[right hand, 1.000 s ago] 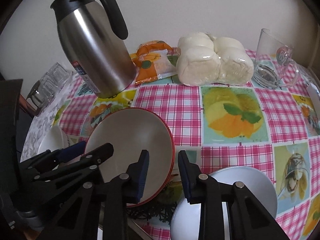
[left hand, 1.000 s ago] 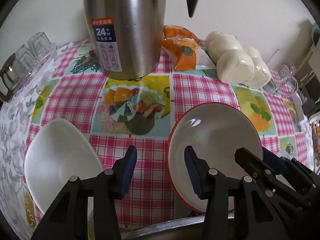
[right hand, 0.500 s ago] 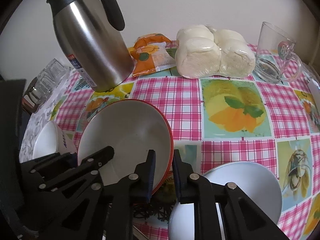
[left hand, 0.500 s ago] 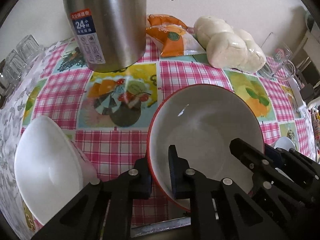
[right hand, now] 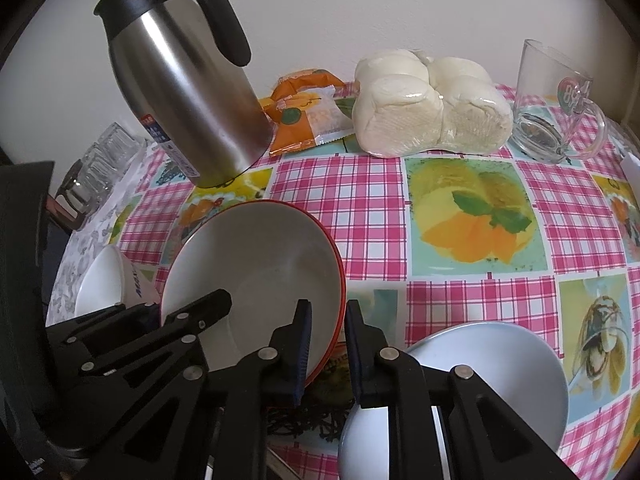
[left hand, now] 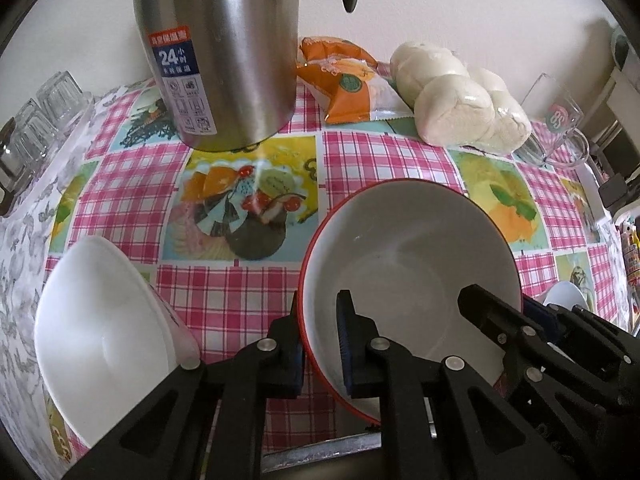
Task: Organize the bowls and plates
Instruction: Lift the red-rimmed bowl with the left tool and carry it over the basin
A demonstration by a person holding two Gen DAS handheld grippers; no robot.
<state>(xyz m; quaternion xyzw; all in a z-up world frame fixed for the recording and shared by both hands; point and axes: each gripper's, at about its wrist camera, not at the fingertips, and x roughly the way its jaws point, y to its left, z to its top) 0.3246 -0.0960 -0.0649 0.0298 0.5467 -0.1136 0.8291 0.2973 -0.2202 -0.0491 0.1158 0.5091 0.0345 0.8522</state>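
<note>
Both claws now closed, pinching red-rimmed bowl (left hand: 408, 264) rim: left claw (left hand: 320, 344), right claw (right hand: 328, 344); checkered tablecloth (right hand: 340, 192), white wall.

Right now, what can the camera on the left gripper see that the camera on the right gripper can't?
Only the left wrist camera shows the whole inside of the white bowl at the table's edge; the right one catches just a sliver of it. Only the right wrist camera shows the flask's lid and black handle and most of the pale blue bowl. Both show the red-rimmed bowl pinched on opposite sides by the left gripper and the right gripper, plus the steel flask, the orange packet, the wrapped buns and the glass mug.
</note>
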